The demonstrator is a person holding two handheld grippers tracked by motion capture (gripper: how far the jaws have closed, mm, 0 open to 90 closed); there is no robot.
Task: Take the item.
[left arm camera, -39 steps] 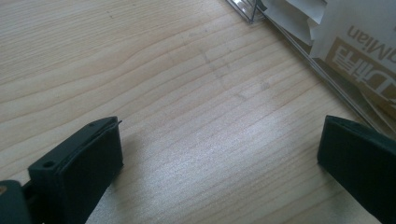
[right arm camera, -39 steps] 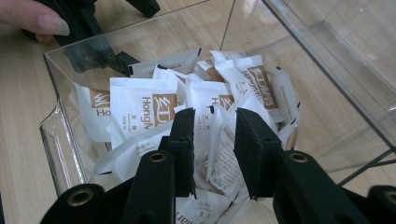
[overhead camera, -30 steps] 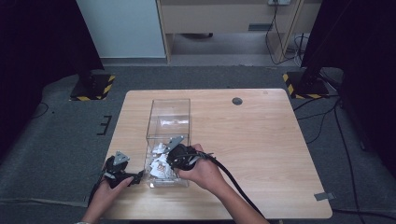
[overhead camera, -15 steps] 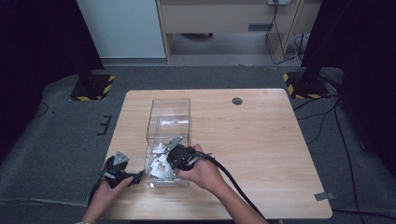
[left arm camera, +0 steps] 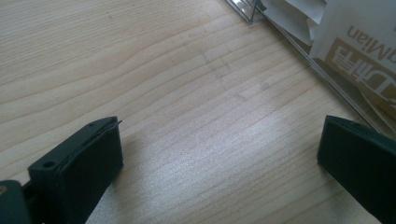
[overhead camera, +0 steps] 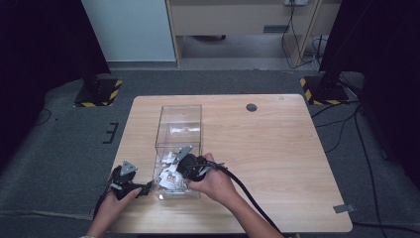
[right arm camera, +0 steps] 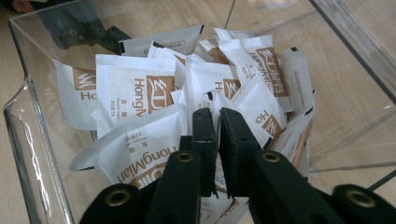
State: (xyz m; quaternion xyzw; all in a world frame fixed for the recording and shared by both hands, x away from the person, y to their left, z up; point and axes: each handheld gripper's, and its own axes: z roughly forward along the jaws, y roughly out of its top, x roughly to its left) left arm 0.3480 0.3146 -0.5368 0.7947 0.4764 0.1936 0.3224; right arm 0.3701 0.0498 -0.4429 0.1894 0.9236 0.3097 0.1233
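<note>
A clear plastic box (overhead camera: 179, 114) stands on the wooden table (overhead camera: 277, 148), with its near end full of white and brown sachets (overhead camera: 167, 173). My right gripper (overhead camera: 174, 167) reaches into that pile from the right. In the right gripper view its jaws (right arm camera: 218, 121) have just been closing and now stand nearly together, pinching the edge of one sachet (right arm camera: 243, 109) among the heap (right arm camera: 135, 88). My left gripper (overhead camera: 147, 187) rests low over the table just left of the box. Its jaws (left arm camera: 219, 154) stand wide apart with only bare wood between them.
The box's far half holds a few loose sachets (overhead camera: 184, 130). A round dark grommet (overhead camera: 251, 107) sits in the table's far side. In the left gripper view the box wall (left arm camera: 299, 42) runs close by at the upper right.
</note>
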